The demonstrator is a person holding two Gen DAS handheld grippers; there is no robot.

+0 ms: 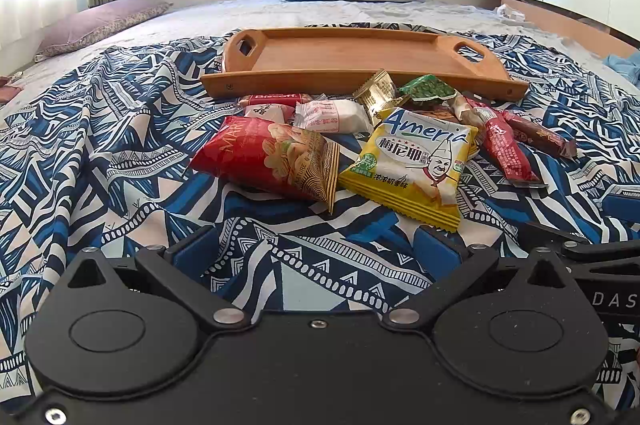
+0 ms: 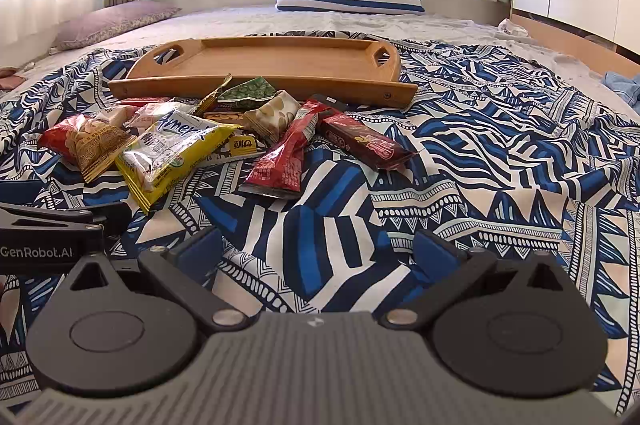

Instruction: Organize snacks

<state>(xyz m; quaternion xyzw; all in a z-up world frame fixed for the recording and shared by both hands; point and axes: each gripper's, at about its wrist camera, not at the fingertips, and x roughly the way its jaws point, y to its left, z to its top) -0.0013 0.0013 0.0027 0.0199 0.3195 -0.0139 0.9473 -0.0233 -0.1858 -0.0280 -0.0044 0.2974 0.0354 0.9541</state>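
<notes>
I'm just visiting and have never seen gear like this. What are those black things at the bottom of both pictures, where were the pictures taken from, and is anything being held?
There is no robot here: a person holds a hand tool with two fingers in each hand. Each tool carries a wide-angle camera looking forward along its fingers, so the black body fills the bottom of its own picture.

One picture is from the left gripper, the other from the right gripper. Both have their blue-padded fingers spread apart, with only cloth between them; nothing is held.

Ahead lies a blue-and-white patterned cloth over a bed. On it sits an empty wooden tray with handles, and in front of it a heap of snack packets, among them a yellow biscuit packet, a red nut packet and a long dark-red bar.
</notes>
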